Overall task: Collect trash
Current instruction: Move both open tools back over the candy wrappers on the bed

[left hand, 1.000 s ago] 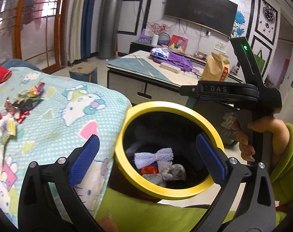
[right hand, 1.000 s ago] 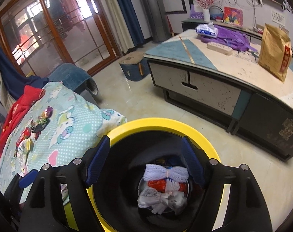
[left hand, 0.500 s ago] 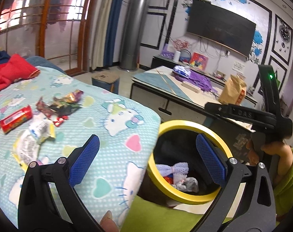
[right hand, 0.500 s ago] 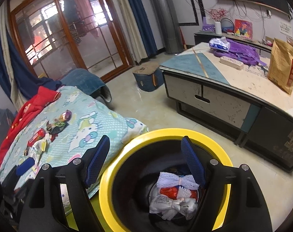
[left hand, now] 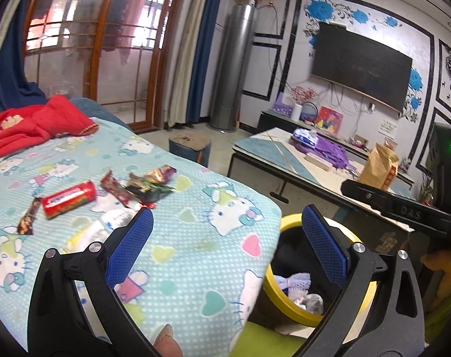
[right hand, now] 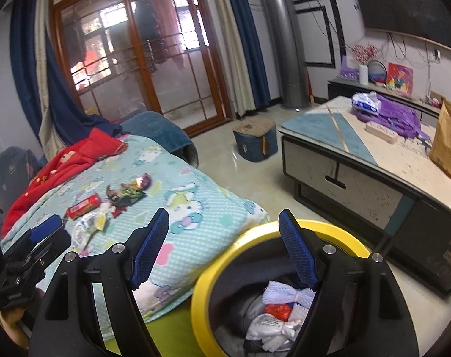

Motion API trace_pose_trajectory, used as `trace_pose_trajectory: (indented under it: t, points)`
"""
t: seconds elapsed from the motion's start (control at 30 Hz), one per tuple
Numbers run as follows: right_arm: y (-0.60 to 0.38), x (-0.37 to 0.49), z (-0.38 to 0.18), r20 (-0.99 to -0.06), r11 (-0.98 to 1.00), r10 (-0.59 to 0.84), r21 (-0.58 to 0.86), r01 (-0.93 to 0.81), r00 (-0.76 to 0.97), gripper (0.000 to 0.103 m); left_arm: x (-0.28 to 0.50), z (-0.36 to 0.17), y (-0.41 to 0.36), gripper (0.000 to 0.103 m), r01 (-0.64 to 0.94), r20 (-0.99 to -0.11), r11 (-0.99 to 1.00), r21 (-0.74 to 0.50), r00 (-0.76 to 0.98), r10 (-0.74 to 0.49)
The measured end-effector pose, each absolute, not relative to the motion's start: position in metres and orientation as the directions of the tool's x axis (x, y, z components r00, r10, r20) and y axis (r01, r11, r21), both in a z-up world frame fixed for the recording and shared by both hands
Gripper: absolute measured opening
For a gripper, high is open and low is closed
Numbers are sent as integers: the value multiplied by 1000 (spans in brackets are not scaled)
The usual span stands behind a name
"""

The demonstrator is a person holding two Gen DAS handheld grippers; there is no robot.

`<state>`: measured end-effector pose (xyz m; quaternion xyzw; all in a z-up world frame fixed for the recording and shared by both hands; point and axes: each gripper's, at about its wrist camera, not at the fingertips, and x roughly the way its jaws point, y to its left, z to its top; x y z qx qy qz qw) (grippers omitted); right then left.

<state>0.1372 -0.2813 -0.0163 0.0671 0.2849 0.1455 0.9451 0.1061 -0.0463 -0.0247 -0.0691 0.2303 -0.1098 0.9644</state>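
Soft daylight indoors, both views bent by the fisheye lens.

Light comes through the glass doors, whose panes glare white, and leaves the bin's inside dark. Straight lines bow near the black corners, slight blur softens the wrappers, and shadows stay faint.

A living room of a home is shown. A dark television is mounted on a wall decorated with blue flowers, above a low cabinet. A coffee table is placed on the tiled floor. A wood-framed glass door is flanked by blue curtains, and a cartoon-cat blanket is spread nearby.
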Motion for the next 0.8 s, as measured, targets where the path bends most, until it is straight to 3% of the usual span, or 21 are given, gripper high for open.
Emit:
trace_pose_trajectory:
  t: [0.8]
  points:
    - [-182, 143, -17, -569, 896, 414, 119, -427, 710, 74, 113, -20, 45, 92, -10, -395, 968, -251, 914, -93]
